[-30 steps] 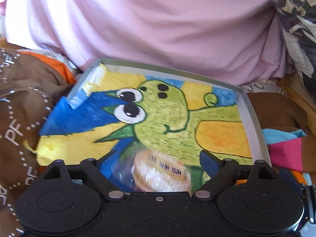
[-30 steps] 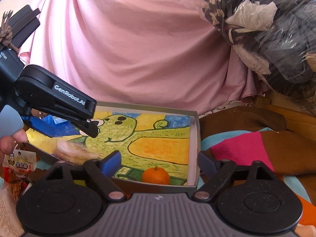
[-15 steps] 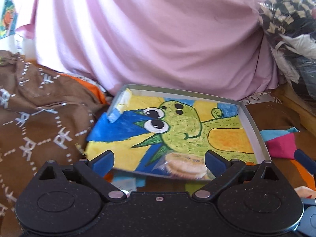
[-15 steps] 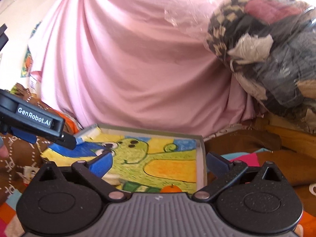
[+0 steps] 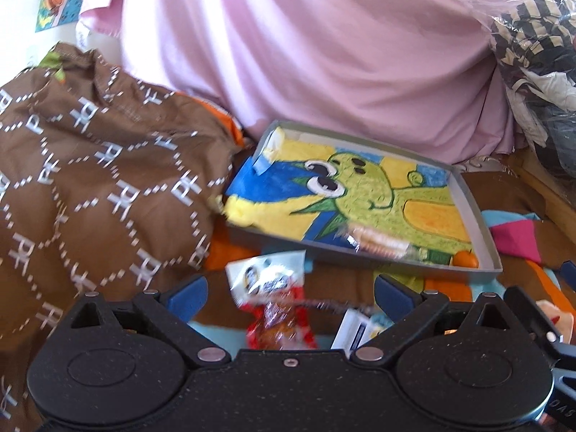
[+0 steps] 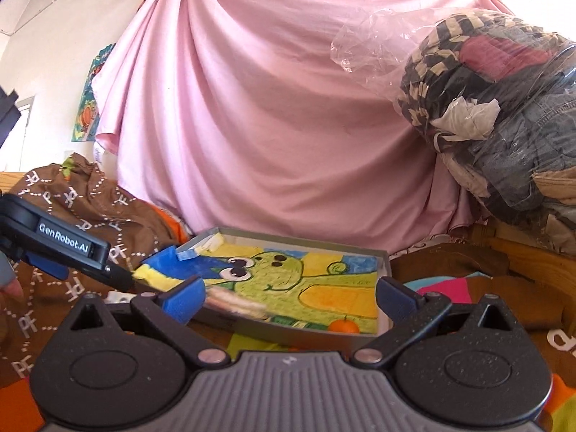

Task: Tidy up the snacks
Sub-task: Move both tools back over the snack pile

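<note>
Left wrist view, left gripper (image 5: pixel 289 295) jaws wide, empty, above snack packet (image 5: pixel 268 288)

The left black two-finger tongs (image 5: pixel 291 293) fill the lower part of the left wrist view, blue-padded fingers (image 5: pixel 187 294) spread wide apart with nothing gripped between them. The right tongs (image 6: pixel 291 293), black with a ribbed grey body, sit the same way along the bottom of the right wrist view, blue pads (image 6: pixel 183 297) parted and empty. In that view the left tongs also show at the left edge as a black arm lettered "GenRobot.AI", angled down toward the centre. A fingertip of the person's hand (image 6: pixel 10 286) peeks in at the far left edge.
</note>
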A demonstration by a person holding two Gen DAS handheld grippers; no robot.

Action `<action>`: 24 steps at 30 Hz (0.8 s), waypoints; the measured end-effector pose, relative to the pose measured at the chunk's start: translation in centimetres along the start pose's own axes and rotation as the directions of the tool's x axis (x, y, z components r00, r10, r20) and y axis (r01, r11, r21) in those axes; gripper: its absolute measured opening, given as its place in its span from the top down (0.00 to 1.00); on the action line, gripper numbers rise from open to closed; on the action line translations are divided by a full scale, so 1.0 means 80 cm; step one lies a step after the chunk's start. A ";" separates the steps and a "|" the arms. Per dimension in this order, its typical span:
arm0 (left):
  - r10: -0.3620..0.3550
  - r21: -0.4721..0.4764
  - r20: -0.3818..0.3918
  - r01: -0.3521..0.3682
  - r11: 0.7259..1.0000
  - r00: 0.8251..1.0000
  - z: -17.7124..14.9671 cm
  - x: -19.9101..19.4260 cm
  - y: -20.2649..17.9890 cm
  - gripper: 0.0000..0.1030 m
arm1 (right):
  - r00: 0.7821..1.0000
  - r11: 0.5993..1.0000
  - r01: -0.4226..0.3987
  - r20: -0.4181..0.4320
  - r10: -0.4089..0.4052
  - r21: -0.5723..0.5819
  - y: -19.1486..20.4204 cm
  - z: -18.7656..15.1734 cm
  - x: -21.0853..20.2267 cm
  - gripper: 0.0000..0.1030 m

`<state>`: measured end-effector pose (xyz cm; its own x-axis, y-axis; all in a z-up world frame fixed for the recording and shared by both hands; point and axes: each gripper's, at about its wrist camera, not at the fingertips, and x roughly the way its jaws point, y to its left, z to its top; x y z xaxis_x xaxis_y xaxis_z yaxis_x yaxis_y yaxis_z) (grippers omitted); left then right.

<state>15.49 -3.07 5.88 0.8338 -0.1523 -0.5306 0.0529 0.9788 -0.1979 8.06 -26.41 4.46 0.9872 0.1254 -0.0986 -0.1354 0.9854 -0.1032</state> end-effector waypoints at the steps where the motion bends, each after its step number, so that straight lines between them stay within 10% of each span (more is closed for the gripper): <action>1: 0.000 -0.002 -0.007 0.000 1.000 1.000 -0.004 -0.003 0.004 0.04 | 1.000 1.000 -0.003 -0.006 0.003 -0.001 0.003 0.000 -0.004 0.00; 12: 0.018 0.034 -0.115 -0.014 0.999 0.993 -0.059 -0.031 0.044 0.04 | 0.979 0.995 -0.104 -0.178 0.103 0.008 0.035 -0.024 -0.035 0.00; 24: 0.028 0.057 -0.201 -0.017 0.998 0.979 -0.098 -0.042 0.067 0.04 | 0.908 0.983 -0.179 -0.392 0.149 -0.040 0.067 -0.055 -0.043 0.00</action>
<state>8.63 1.62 0.14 0.7077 -0.1495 -0.6905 0.0702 0.9874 -0.1419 3.60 -22.08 -0.13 0.8428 0.2156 -0.4932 -0.3133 0.9416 -0.1237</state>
